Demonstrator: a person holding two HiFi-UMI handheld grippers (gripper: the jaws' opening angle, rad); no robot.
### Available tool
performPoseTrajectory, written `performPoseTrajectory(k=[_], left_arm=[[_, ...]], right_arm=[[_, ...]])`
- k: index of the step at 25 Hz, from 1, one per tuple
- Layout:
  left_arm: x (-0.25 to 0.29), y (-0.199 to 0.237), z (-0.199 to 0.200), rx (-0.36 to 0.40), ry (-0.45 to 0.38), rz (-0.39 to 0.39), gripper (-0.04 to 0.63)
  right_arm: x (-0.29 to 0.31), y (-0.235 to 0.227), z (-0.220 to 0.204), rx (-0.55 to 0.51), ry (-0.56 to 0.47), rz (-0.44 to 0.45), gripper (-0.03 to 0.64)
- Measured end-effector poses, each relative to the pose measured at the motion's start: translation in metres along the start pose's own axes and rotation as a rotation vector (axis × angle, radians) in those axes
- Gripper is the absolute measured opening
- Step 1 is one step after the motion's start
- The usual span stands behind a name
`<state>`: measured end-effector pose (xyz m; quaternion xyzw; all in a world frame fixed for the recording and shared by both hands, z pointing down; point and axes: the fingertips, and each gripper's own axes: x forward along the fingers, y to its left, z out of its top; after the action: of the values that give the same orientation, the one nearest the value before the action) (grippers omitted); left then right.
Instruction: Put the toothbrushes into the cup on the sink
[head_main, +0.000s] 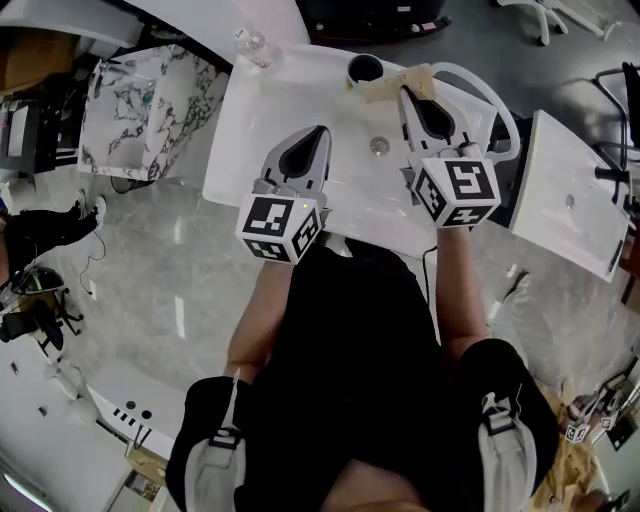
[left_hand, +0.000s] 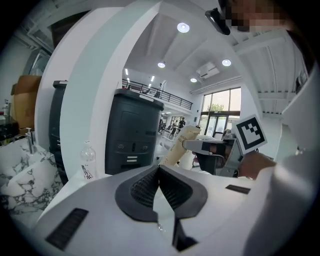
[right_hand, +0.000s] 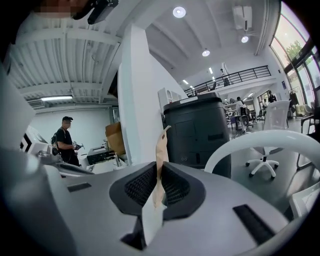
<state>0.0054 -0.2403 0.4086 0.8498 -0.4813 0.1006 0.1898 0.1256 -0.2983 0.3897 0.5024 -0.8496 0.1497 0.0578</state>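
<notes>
A dark cup (head_main: 365, 68) stands at the back of the white sink (head_main: 300, 100). My right gripper (head_main: 408, 95) is shut on a toothbrush in a tan paper packet (head_main: 395, 82), which lies just right of the cup. In the right gripper view the packet (right_hand: 161, 150) sticks up between the closed jaws of the right gripper (right_hand: 159, 167). My left gripper (head_main: 318, 135) hovers over the basin, shut with nothing in it. The left gripper (left_hand: 159, 170) looks across at the packet (left_hand: 180, 145) held by the other gripper.
A drain (head_main: 379, 146) sits mid-basin between the grippers. A white curved faucet (head_main: 492, 95) arches on the right. A clear bottle (head_main: 252, 45) stands at the sink's back left. A marble-patterned counter (head_main: 150, 100) lies left, another white basin (head_main: 575, 195) right.
</notes>
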Motion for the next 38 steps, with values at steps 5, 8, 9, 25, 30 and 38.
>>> performPoseTrajectory(k=[5, 8, 9, 25, 30, 38], left_arm=[[0.001, -0.001, -0.006, -0.027, -0.001, 0.049, 0.015], [-0.001, -0.001, -0.009, -0.04, -0.002, 0.062, 0.015], [-0.002, -0.001, -0.011, -0.044, -0.002, 0.066, 0.015], [-0.002, 0.012, -0.021, -0.096, -0.01, 0.113, 0.015], [-0.002, 0.017, -0.023, -0.098, -0.002, 0.12, 0.015], [-0.001, 0.014, -0.026, -0.099, 0.006, 0.111, 0.015]], right_arm=[[0.019, -0.005, 0.005, -0.052, -0.003, 0.029, 0.051], [0.03, -0.007, 0.003, -0.068, 0.004, 0.031, 0.051], [0.033, -0.007, 0.002, -0.071, 0.006, 0.03, 0.051], [0.081, -0.016, -0.032, -0.144, 0.069, -0.006, 0.051], [0.09, -0.017, -0.045, -0.142, 0.099, -0.01, 0.051], [0.097, -0.018, -0.064, -0.153, 0.158, -0.02, 0.051]])
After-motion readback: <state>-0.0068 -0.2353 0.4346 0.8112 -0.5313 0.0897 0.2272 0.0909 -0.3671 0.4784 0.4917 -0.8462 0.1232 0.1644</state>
